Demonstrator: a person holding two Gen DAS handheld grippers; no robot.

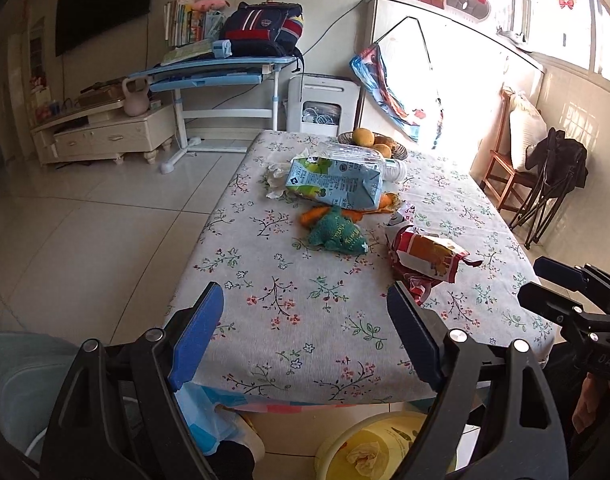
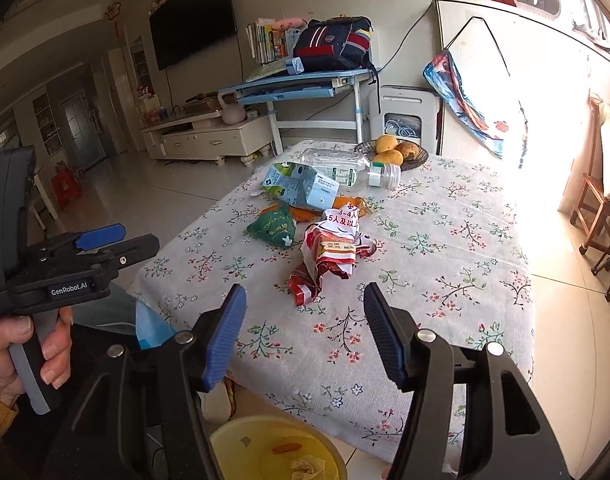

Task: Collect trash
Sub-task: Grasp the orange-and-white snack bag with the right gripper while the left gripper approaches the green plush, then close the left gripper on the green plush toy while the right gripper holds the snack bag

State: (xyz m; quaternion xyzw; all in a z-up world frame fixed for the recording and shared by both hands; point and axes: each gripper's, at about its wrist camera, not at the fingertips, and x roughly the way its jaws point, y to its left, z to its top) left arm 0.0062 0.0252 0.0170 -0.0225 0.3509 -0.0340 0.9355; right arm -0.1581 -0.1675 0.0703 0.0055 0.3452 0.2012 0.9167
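Note:
Trash lies in a pile on the floral tablecloth [image 1: 305, 312]: a red and white wrapper [image 1: 425, 260] [image 2: 329, 256], a green packet [image 1: 337, 234] [image 2: 273, 228], orange peel [image 1: 317, 216], a blue-green milk carton [image 1: 337, 184] [image 2: 301, 188], a clear plastic bottle [image 2: 345, 168] and crumpled tissue [image 1: 275, 178]. A yellow bin [image 2: 277, 448] [image 1: 369, 448] with tissue in it stands on the floor below the table's near edge. My left gripper [image 1: 305, 320] is open and empty over the near edge. My right gripper [image 2: 305, 316] is open and empty, short of the red wrapper.
A dish of mangoes [image 1: 373, 144] [image 2: 397, 150] sits at the table's far end. A wooden chair [image 1: 505, 160] and a folded black chair [image 1: 553, 184] stand to the right. A blue desk with a backpack [image 1: 261, 28] and a TV cabinet [image 1: 105, 132] are far left.

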